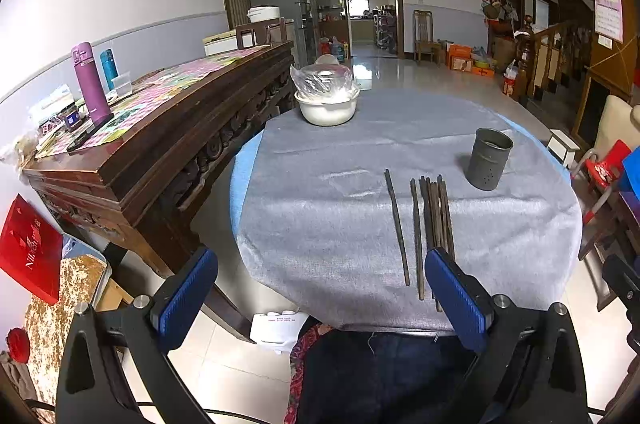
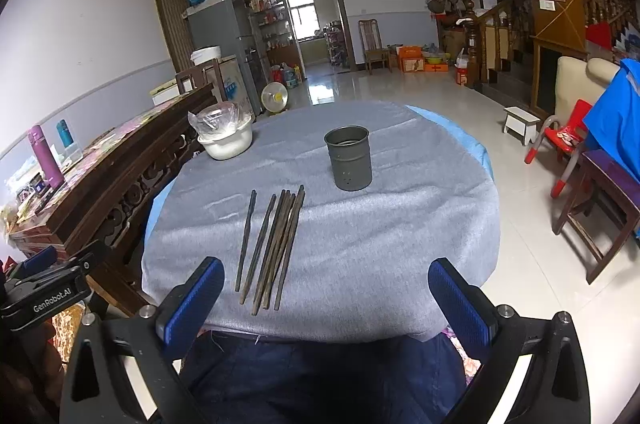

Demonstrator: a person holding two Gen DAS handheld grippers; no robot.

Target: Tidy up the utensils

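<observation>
Several dark wooden chopsticks (image 1: 434, 224) (image 2: 276, 244) lie side by side on the grey tablecloth, pointing away from me. One chopstick (image 1: 397, 224) lies a little apart on the left. A grey metal holder cup (image 1: 489, 158) (image 2: 348, 158) stands upright beyond them to the right. My left gripper (image 1: 320, 288) hangs open over the near table edge, its right finger just in front of the chopstick ends. My right gripper (image 2: 326, 296) is also open with nothing between its blue pads, held above the near edge right of the chopsticks.
A white bowl (image 1: 326, 106) (image 2: 226, 142) covered with clear plastic sits at the far left of the round table (image 2: 440, 224). A carved dark wooden sideboard (image 1: 160, 144) with bottles stands left. Red chair (image 2: 568, 140) and wooden stool stand right. A person's dark lap lies below.
</observation>
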